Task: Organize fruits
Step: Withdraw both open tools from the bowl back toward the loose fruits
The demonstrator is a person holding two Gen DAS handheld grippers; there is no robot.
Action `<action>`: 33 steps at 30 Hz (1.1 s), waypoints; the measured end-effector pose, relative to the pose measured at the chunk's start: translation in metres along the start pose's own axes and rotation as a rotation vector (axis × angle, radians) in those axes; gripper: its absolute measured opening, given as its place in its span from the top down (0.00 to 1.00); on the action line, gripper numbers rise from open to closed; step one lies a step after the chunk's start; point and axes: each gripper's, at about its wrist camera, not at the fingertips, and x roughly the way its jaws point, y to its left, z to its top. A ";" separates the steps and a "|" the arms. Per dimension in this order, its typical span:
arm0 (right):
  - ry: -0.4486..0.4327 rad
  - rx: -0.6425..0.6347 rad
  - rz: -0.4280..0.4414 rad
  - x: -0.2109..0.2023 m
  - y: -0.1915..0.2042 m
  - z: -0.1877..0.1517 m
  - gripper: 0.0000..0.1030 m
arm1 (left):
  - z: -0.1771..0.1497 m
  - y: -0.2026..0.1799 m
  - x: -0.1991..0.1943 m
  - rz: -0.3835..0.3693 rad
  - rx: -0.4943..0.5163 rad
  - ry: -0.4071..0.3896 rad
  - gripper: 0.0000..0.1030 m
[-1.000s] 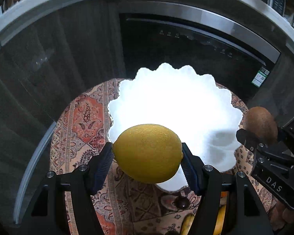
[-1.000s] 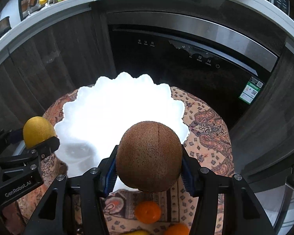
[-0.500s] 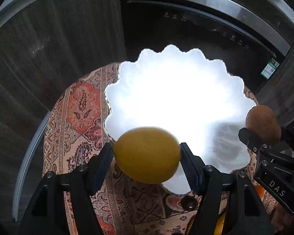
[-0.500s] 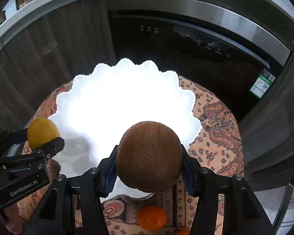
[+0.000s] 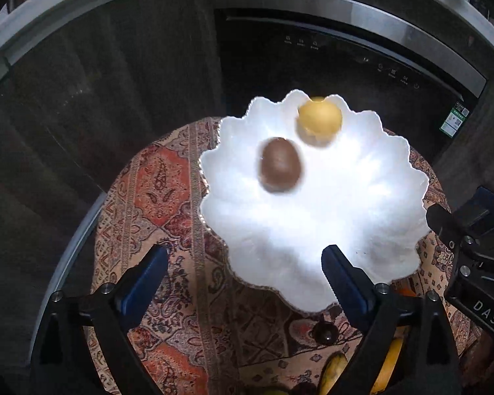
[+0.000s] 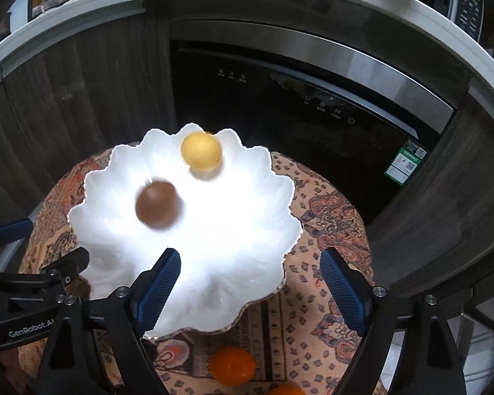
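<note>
A white scalloped bowl (image 5: 372, 230) (image 6: 247, 230) sits on a patterned cloth over a small round table. Inside it, blurred with motion, are a yellow lemon (image 5: 319, 120) (image 6: 201, 153) near the far rim and a brown kiwi (image 5: 280, 168) (image 6: 157, 207) to its left. My left gripper (image 5: 243, 279) hangs over the bowl's near left rim, jaws opening wide with nothing between them. My right gripper (image 6: 250, 283) hangs over the bowl's near right rim, jaws also opening and empty. Each gripper shows at the edge of the other's view.
An orange (image 6: 232, 365) and part of a second one (image 6: 285, 390) lie on the cloth (image 5: 168, 197) in front of the bowl. A banana (image 5: 332, 373) and a small dark fruit (image 5: 326, 332) lie near the left gripper. A dark built-in appliance (image 6: 296, 98) and cabinets stand behind.
Both grippers have opened and let go of their fruit. The lemon and the kiwi have dropped into the white bowl and are still moving toward its far side.
</note>
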 end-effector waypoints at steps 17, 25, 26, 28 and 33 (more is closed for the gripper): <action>-0.037 0.016 0.021 -0.053 0.000 -0.024 0.15 | -0.030 0.006 -0.060 0.039 -0.021 -0.098 0.07; -0.054 0.031 0.021 -0.072 -0.004 -0.037 0.15 | -0.048 0.003 -0.079 0.051 -0.018 -0.117 0.07; -0.055 0.031 0.023 -0.073 -0.004 -0.039 0.15 | -0.049 0.003 -0.080 0.055 -0.020 -0.118 0.07; -0.055 0.029 0.022 -0.076 -0.004 -0.043 0.15 | -0.052 0.003 -0.082 0.068 -0.020 -0.118 0.07; -0.047 0.038 0.028 -0.079 -0.005 -0.050 0.15 | -0.060 0.001 -0.084 0.073 -0.016 -0.113 0.07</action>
